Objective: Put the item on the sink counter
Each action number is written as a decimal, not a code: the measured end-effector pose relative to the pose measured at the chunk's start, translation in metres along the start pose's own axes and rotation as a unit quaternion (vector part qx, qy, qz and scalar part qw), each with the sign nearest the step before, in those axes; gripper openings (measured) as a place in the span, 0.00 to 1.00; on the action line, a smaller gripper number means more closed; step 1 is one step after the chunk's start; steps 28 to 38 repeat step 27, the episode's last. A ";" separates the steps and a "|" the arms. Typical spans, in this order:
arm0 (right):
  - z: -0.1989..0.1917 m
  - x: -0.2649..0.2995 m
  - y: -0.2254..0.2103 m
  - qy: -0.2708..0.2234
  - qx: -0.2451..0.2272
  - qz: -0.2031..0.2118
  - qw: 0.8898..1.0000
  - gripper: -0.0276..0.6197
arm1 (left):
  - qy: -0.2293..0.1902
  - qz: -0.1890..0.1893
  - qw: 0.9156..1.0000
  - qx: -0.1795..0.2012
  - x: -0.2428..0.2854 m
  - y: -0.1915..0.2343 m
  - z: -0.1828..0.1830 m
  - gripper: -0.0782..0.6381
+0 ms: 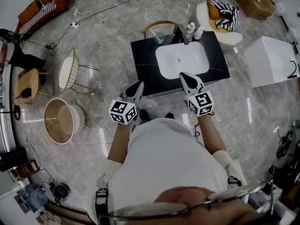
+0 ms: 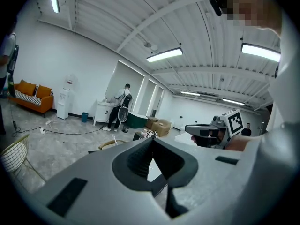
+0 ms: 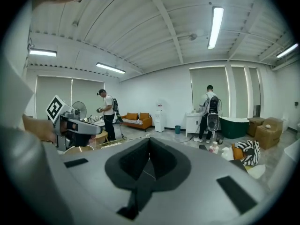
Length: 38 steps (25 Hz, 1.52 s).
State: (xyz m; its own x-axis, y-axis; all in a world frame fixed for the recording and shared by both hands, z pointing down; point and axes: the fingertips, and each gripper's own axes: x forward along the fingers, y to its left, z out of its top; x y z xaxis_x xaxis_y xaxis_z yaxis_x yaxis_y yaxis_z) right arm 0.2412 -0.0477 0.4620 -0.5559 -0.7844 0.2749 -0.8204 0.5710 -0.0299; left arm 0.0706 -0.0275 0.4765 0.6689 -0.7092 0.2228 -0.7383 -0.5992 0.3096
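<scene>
The black sink counter (image 1: 143,74) with its white basin (image 1: 182,60) stands just ahead of me. Both grippers hover at its near edge, tilted upward. My left gripper (image 1: 139,85) is over the counter's front left corner, its jaws shut with nothing between them. My right gripper (image 1: 183,76) sits at the basin's front rim, also shut and empty. In the left gripper view my left gripper (image 2: 152,142) has its tips touching, and the right gripper (image 2: 211,130) shows beside it. In the right gripper view my right gripper (image 3: 149,141) is likewise pressed together.
At the counter's back stand a glass cup (image 1: 158,36), a dark faucet (image 1: 183,34) and two small bottles (image 1: 190,30). Behind it is a chair with striped cloth (image 1: 226,14). A white box (image 1: 271,60) stands right; a wire stool (image 1: 70,69) and round tub (image 1: 61,121) stand left.
</scene>
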 end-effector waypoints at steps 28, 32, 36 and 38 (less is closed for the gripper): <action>-0.003 -0.019 -0.006 -0.018 0.007 0.023 1.000 0.05 | -0.008 0.031 0.999 0.001 -0.008 -0.021 -0.006 0.12; -0.003 -0.019 -0.006 -0.018 0.007 0.023 1.000 0.05 | -0.008 0.031 0.999 0.001 -0.008 -0.021 -0.006 0.12; -0.003 -0.019 -0.006 -0.018 0.007 0.023 1.000 0.05 | -0.008 0.031 0.999 0.001 -0.008 -0.021 -0.006 0.12; -0.003 -0.019 -0.006 -0.018 0.007 0.023 1.000 0.05 | -0.008 0.031 0.999 0.001 -0.008 -0.021 -0.006 0.12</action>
